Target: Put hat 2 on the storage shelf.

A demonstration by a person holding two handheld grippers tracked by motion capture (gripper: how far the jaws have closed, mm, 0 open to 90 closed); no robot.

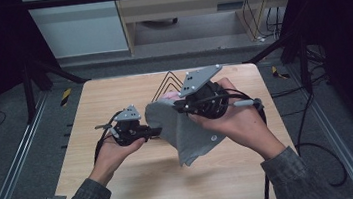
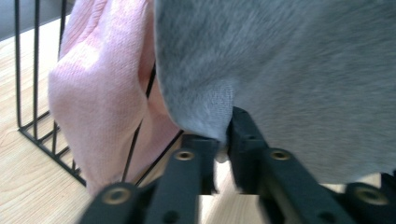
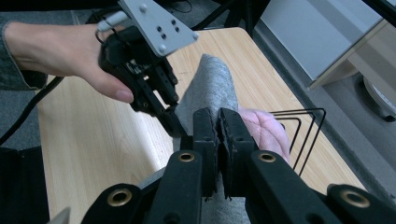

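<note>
Closest in the high view, lower left, the left gripper [image 1: 154, 130] pinches the grey cloth's [image 1: 188, 133] edge mid-frame. Left gripper view: jaws clamp that hem beside a pink cloth [image 2: 100, 93]. Right gripper view: right gripper [image 3: 218, 126] squeezes grey fabric, centre.

Your tabletop [image 1: 124, 186] is pale wood grain with rounded corners, standing on grey floor [image 1: 20, 162]. A black wire rack [image 1: 165, 84] stands on its far middle. The grey cloth's [image 1: 189, 138] lower end appears to rest on the wood near the centre.
</note>
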